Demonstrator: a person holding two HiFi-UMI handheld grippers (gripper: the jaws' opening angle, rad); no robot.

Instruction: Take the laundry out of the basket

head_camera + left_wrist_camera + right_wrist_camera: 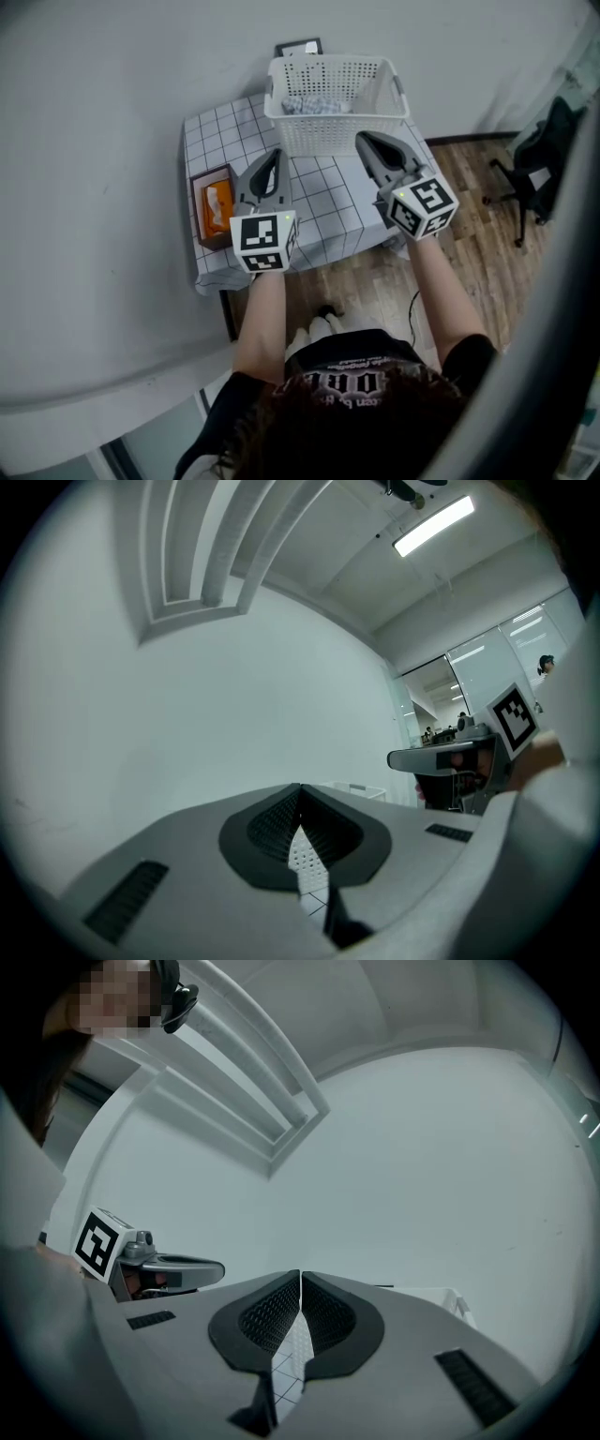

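Grid-clothed table (328, 202) beside a pale wall: laundry (314, 103) lies crumpled in the white basket (337, 131) at the far edge, ahead of the left gripper (274, 155) and right gripper (362, 139), both with jaws together and empty, the right nearer.

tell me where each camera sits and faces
Head view: on the person's head, steeply down at basket and table; both forearms, left gripper, right gripper show.
Left gripper view: on that gripper, level along its shut jaws toward the wall.
Right gripper view: likewise, jaws shut.
Shared: each gripper view catches the other gripper and the basket.
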